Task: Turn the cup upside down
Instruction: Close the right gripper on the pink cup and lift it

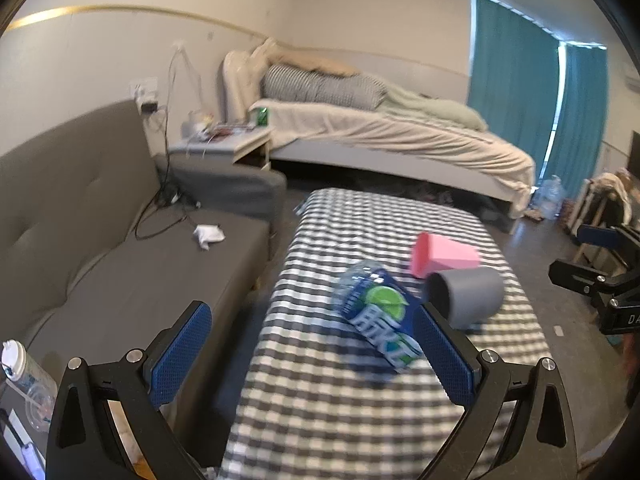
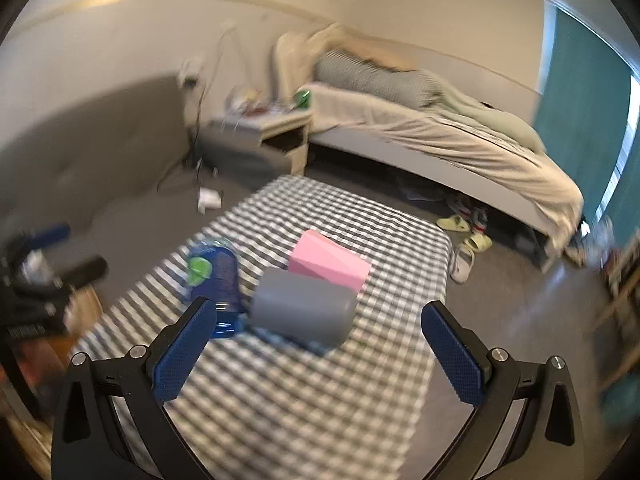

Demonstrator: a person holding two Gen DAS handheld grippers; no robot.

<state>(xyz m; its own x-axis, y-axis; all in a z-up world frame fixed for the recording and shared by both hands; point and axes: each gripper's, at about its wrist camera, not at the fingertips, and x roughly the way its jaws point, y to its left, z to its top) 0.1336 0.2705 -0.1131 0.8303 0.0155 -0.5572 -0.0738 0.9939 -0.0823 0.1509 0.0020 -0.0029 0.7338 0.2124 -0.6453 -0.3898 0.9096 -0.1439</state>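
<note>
A grey cup lies on its side on the checked tablecloth, its mouth toward the left; it also shows in the right wrist view. A pink cup lies on its side just behind it, also in the right wrist view. My left gripper is open and empty, above the table's near left part. My right gripper is open and empty, just in front of the grey cup. The right gripper also shows at the right edge of the left wrist view.
A blue-labelled plastic bottle lies on the table left of the cups, also in the right wrist view. A grey sofa stands left of the table. A bed and nightstand stand behind. Slippers lie on the floor.
</note>
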